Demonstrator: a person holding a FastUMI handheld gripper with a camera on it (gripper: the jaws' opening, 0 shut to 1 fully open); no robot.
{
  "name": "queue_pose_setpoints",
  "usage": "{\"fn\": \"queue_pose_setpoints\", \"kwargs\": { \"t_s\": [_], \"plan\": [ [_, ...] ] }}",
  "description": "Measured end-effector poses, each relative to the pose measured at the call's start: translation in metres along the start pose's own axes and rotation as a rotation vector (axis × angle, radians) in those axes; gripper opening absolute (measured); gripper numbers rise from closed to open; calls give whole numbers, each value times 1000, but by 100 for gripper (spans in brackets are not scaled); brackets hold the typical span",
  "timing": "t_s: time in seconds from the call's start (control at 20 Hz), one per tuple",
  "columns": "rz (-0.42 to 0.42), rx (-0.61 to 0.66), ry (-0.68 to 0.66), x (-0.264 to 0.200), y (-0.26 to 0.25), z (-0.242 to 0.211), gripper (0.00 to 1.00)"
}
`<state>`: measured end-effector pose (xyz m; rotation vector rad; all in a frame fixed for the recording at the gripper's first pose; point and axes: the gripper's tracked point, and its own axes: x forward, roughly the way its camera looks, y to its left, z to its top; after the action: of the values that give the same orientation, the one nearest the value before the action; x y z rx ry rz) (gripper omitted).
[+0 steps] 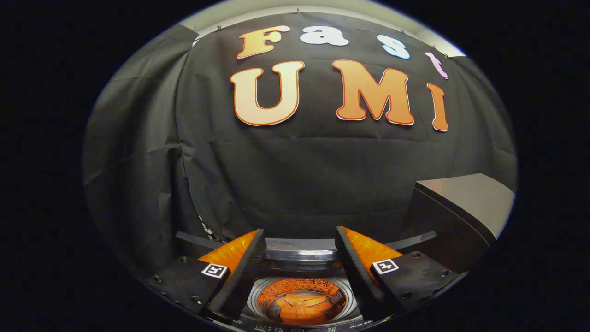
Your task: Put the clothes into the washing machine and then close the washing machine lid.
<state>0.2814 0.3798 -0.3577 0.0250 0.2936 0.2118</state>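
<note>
Presently, item by item, outward from the claw.

Gripper (pixel 299 253): fingers spread wide apart, released, nothing between them. It hangs above the machine, looking forward over it.

Washing machine (pixel 302 325): directly below and between the fingers, a top-loading unit with its round opening exposed. A control strip with small markings runs along its near edge; not legible.

Drum (pixel 276 295): visible through the opening, its perforated wall lit orange.

Clothes (pixel 302 308): an orange garment lying bunched at the bottom of the drum, below the gap between the fingers. It appears fully inside, with no part over the rim that can be made out.

Lid (pixel 299 249): a glossy band just ahead of the fingertips, beyond the opening, standing raised. The loading step looks done; closing remains.

Cabinet (pixel 465 203): a dark boxy unit with a pale top, beyond and outside the right finger.

Risks, as judged:
- The lid's glossy edge offers little purchase; a finger pushing it off-centre could slide off and leave it standing.
- Once tipped forward the lid may fall freely and slam, or catch a finger in the opening.
- A fold of garment, if higher than it looks, could be trapped under the lid.
- A wide swing rightward could knock the cabinet.
</note>
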Motion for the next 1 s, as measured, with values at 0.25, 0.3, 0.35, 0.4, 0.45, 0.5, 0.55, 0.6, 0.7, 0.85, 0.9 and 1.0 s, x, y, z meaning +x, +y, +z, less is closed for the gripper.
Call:
{"fn": "queue_pose_setpoints", "kwargs": {
  "t_s": [0.25, 0.3, 0.35, 0.4, 0.45, 0.5, 0.55, 0.6, 0.7, 0.85, 0.9, 1.0],
  "plan": [
    [0, -6, 84, -4, -3, -45, 99],
    [-1, -4, 97, -7, -5, -50, 99],
    [3, 0, 110, -9, -5, -55, 99],
    [8, 3, 115, -13, -3, -56, 99],
    [12, 4, 116, -15, -3, -55, 99],
    [16, 3, 110, -18, -4, -50, 99],
    [22, -1, 101, -21, -4, -45, 99],
    [30, -4, 98, -28, -5, -38, 99],
    [39, -8, 78, -39, -10, -17, 99],
    [55, 11, 21, -63, -24, 30, 99],
    [58, 8, 3, -74, -31, 48, 99],
    [60, -5, -45, -99, -47, 86, 99]
  ]
}}
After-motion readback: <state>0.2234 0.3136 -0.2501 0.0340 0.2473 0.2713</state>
